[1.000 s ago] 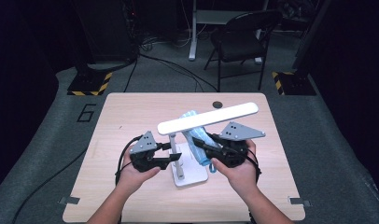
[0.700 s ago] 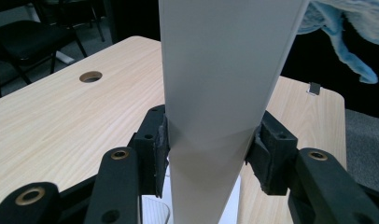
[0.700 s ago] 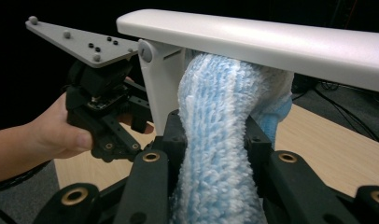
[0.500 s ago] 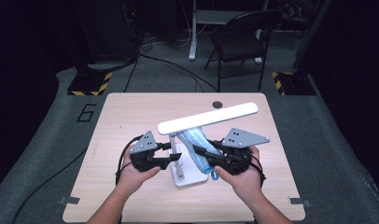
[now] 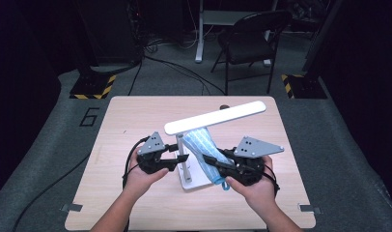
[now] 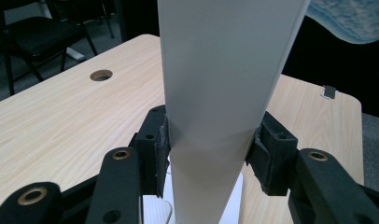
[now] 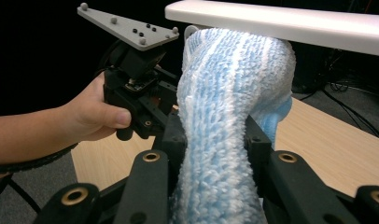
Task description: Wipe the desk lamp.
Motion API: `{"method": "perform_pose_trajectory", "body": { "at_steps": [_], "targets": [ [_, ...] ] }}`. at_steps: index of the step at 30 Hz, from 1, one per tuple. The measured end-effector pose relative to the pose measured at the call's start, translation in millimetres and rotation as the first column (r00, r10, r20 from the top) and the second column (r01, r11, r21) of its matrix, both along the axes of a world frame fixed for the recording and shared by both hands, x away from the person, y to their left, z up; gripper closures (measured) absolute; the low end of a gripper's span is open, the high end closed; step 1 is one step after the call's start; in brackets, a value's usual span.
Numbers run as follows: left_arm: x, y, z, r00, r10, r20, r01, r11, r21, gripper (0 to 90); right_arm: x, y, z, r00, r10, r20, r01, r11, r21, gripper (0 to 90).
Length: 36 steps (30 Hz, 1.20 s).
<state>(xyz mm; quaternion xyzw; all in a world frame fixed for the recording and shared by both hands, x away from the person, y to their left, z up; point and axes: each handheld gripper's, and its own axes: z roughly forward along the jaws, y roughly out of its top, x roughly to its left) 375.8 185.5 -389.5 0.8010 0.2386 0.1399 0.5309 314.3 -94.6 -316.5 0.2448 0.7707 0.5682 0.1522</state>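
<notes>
A white desk lamp stands mid-table, with a long head [image 5: 216, 117], a flat upright post [image 5: 183, 154] and a base [image 5: 196, 181]. My left gripper [image 5: 177, 157] is shut on the post; its pads press both edges of the post [image 6: 220, 84] around the left gripper's fingertips [image 6: 215, 149]. My right gripper [image 5: 211, 162] is shut on a blue-and-white striped cloth [image 5: 201, 145]. That cloth [image 7: 225, 121] rises from the right gripper [image 7: 215, 135] and touches the underside of the lamp head [image 7: 281, 21]. The left hand [image 7: 89, 116] is beyond it.
The wooden table [image 5: 136, 121] has a cable hole [image 5: 224, 107] at its far edge. A black chair [image 5: 249, 41] stands on the floor behind. Yellow-black striped blocks [image 5: 92, 87] sit at the far corners. Cables trail from both grippers.
My right gripper has slid slightly toward the near edge with the cloth, which now stretches up under the lamp head. The left gripper has stayed on the post.
</notes>
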Motion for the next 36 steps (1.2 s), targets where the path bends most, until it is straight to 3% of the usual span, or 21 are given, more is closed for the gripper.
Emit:
{"method": "perform_pose_trajectory", "body": {
  "at_steps": [13, 23, 36],
  "targets": [
    [0.2, -1.1, 0.1, 1.0, 0.003, -0.003, -0.003, 1.0, -0.003, 52.9, -15.6, 5.8, 19.7, 0.9969, 0.061, 0.05, -0.061, 0.9981, -0.003, 69.2],
    [1.0, -0.5, 0.0, 1.0, 0.0, 0.002, 0.0, 1.0, -0.004, 52.9, -11.9, 7.2, 25.7, 0.9966, 0.079, 0.023, -0.08, 0.9963, 0.031, 69.2],
    [1.1, -0.8, 0.3, 1.0, 0.001, 0.003, -0.001, 1.0, -0.003, 52.8, -11.8, 4.3, 44.5, 0.9947, 0.097, 0.034, -0.099, 0.9929, 0.067, 69.1]
  ]
}}
